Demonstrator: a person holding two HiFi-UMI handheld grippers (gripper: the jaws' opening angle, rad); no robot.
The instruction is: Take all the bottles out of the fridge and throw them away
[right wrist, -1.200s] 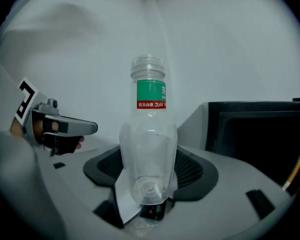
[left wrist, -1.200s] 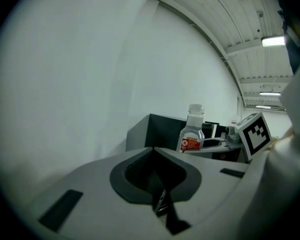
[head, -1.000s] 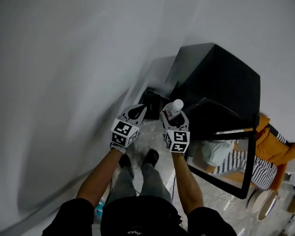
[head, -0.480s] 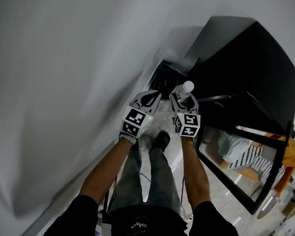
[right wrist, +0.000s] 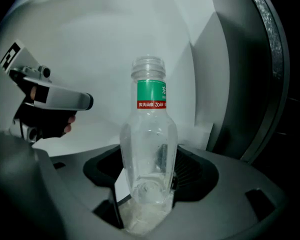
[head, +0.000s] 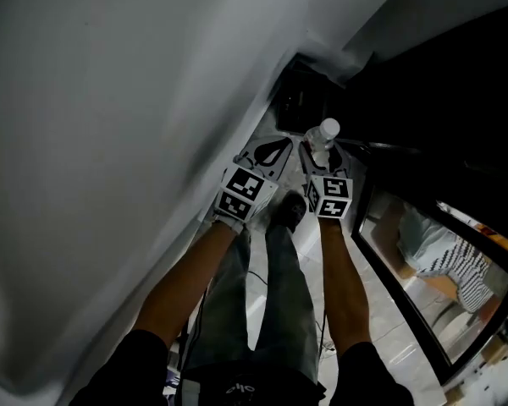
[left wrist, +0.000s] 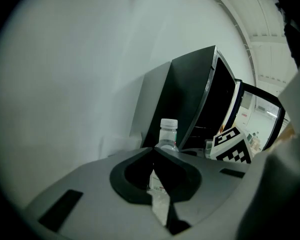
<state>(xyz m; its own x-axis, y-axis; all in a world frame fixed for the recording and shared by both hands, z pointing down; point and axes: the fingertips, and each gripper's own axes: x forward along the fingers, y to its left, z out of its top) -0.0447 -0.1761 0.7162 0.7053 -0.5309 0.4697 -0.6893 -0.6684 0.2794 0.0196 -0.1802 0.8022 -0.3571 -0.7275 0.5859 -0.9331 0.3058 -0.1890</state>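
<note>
1. As I judge it, the step in hand is the carry to the bin. The right gripper (right wrist: 149,186) is clamped on a clear bottle (right wrist: 149,134) with a green neck label. The bottle stands upright between the jaws, outside the fridge (head: 457,83).
2. The left gripper (left wrist: 152,154) has its jaws pressed together on nothing (the bottle seen past their tips is the right gripper's). In the head view it hangs just beside the right gripper, at its 9 o'clock.
3. The next move calls for bringing the bottle over a bin mouth and parting the jaws there. A dark boxy shape (head: 295,100) sits at 12 o'clock from the grippers, in the corner between wall and fridge. It may be the bin, but it is too dark to be sure.
4. The bottle looks empty and light, so it should drop cleanly once let go.
5. The floor (head: 385,328) is pale, glossy, stone-patterned tile. A plain white wall (head: 110,100) fills the head view from 7 to 12 o'clock. The black fridge takes 1 to 3 o'clock, with its glass door (head: 423,244) standing out at 4 o'clock. The person's shoe (head: 289,210) rests on the floor just under the grippers.
</note>
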